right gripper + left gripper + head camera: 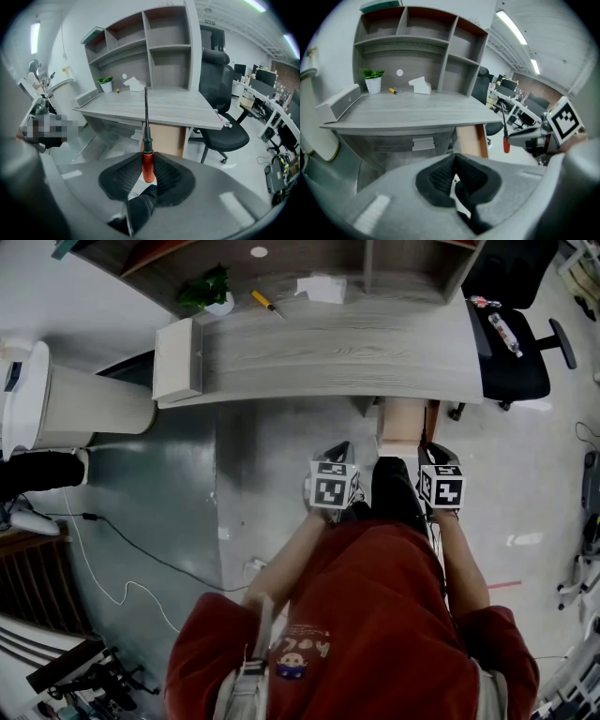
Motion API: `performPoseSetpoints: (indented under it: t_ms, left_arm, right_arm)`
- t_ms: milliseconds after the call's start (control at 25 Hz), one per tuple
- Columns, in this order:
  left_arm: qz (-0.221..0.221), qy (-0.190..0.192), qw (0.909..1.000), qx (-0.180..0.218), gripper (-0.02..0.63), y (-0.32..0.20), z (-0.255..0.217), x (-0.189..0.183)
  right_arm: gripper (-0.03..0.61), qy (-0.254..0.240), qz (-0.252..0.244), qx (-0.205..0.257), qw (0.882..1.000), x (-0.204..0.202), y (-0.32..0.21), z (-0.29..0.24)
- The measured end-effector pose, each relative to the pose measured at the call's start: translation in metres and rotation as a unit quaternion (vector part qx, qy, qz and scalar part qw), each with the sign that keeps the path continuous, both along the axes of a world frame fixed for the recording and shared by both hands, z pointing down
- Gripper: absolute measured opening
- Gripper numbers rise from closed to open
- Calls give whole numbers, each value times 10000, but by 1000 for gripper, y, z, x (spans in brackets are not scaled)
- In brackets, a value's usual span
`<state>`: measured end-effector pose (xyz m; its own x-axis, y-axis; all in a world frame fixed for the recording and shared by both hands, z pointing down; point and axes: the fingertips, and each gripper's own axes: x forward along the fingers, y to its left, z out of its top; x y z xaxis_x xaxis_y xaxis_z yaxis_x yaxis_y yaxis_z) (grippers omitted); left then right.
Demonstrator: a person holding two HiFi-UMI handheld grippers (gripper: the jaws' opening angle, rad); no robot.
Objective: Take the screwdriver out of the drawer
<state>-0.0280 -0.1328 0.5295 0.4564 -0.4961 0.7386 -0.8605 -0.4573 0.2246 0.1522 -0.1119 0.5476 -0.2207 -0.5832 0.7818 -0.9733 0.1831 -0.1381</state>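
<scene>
Screwdriver (146,143) pinched by red handle in right gripper (148,171), held before desk (178,111), shaft pointing toward it; left gripper (454,174) pressed together, empty. Could pivot or slip out: narrow hold on round handle.

Open-plan office: grey desk (180,111) with shelf hutch (171,47), black swivel chair (227,136) beside it, rows of monitor workstations (262,79) behind, strip lights (513,28) overhead.
</scene>
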Motion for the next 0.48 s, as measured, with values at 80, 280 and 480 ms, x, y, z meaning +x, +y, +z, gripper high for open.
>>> performPoseSetpoints:
  t_ms: [80, 280, 480]
  left_arm:
    - [7, -1, 10000, -4, 0, 0, 0, -1]
    - [11, -12, 10000, 10, 0, 2, 1, -2]
    - [-6, -24, 10000, -6, 0, 1, 1, -4]
  right_arm:
    - [74, 19, -26, 7, 10000, -1, 0, -1]
    - [74, 11, -89, 13, 10000, -4, 1, 1]
    - [74, 11, -125, 15, 9999, -7, 0, 0]
